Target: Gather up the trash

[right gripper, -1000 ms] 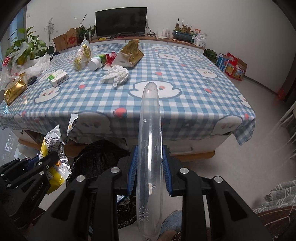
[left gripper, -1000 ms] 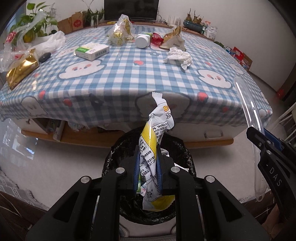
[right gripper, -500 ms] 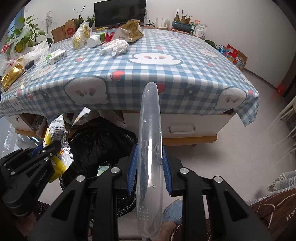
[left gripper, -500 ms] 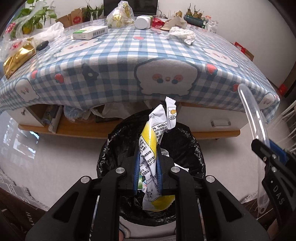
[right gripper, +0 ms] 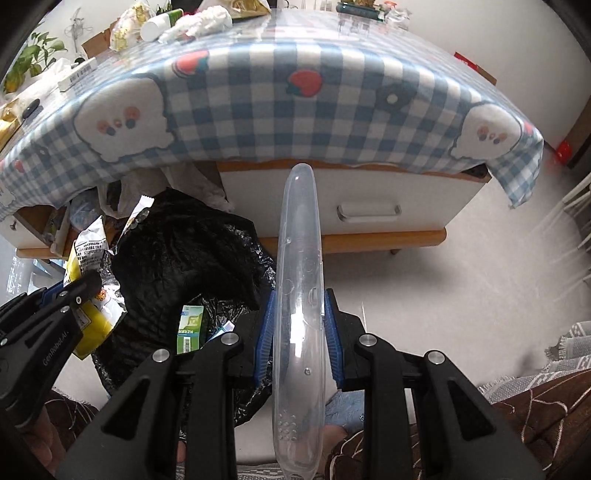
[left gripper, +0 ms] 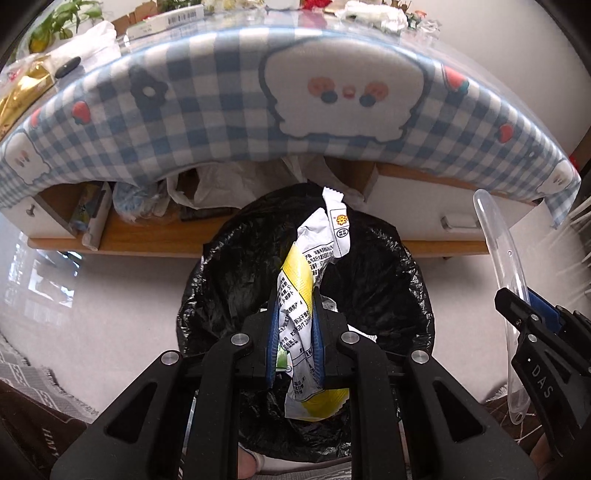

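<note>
My left gripper (left gripper: 295,314) is shut on a crumpled white and yellow snack wrapper (left gripper: 317,251) and holds it right over the black-lined trash bin (left gripper: 229,280). My right gripper (right gripper: 299,314) is shut on a long clear plastic case (right gripper: 299,258) and holds it upright, just right of the bin (right gripper: 177,258). The left gripper with the wrapper (right gripper: 85,258) also shows at the left of the right wrist view. The right gripper and clear case (left gripper: 498,243) show at the right of the left wrist view. A green box (right gripper: 190,325) lies inside the bin.
The table with the blue checked cloth (left gripper: 221,92) stands right behind the bin, with a white drawer (right gripper: 369,210) and a wooden shelf (left gripper: 147,236) under it. More litter lies on the tabletop: a white bottle (right gripper: 159,26), crumpled tissue (right gripper: 207,18), a box (left gripper: 162,22).
Both grippers have dropped lower and closer to the bin and the table edge. The wrapper and the clear case stay held.
</note>
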A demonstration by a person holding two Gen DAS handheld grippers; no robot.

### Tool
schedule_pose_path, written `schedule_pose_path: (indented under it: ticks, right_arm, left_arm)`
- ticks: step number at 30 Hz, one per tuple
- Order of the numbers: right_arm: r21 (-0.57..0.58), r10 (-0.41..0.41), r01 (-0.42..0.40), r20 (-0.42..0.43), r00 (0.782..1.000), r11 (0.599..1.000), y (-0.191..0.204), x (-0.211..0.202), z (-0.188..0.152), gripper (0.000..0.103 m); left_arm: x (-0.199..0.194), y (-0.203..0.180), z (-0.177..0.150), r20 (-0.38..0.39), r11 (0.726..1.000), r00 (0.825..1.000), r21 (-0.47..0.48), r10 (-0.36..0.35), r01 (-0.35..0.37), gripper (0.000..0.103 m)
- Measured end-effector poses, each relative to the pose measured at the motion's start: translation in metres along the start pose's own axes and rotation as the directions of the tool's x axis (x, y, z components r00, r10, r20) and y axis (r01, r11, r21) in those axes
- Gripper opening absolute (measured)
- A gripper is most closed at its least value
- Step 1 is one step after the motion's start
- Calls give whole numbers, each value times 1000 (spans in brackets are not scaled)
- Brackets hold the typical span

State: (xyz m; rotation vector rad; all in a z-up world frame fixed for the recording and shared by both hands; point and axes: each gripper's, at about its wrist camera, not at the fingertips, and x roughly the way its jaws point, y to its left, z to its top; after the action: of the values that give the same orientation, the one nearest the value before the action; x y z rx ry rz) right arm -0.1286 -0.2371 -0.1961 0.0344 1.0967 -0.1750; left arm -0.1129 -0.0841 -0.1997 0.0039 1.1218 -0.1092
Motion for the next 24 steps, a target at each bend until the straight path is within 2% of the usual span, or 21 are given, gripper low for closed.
schedule_pose_path:
  ticks: [11,16,17,19,24]
  right_arm:
    - [41,-59,62,-68,996,997,-18,29,-1,24]
    - [50,-65,69,-80,995,996,-21,34,0,24]
    - [48,-66,70,-80,995,996,-21,34,-1,24]
    - [46,-65,69,-80,995,997,-19,35,0,25]
    - [41,-60,63,-69,996,997,-13,33,0,25]
  left_arm:
    - [42,-27,-8,-67,998,998,59,-11,15,14]
    - [48,-33,-9,-73,997,997,71,-35,40,16]
    - [48,-32,-8,-72,997,997,69,-40,45,17]
    - [46,-33,-7,-62,997,997,60,-45,49,31]
    - [40,-30,-6,-30,997,999,69,-27,29,42]
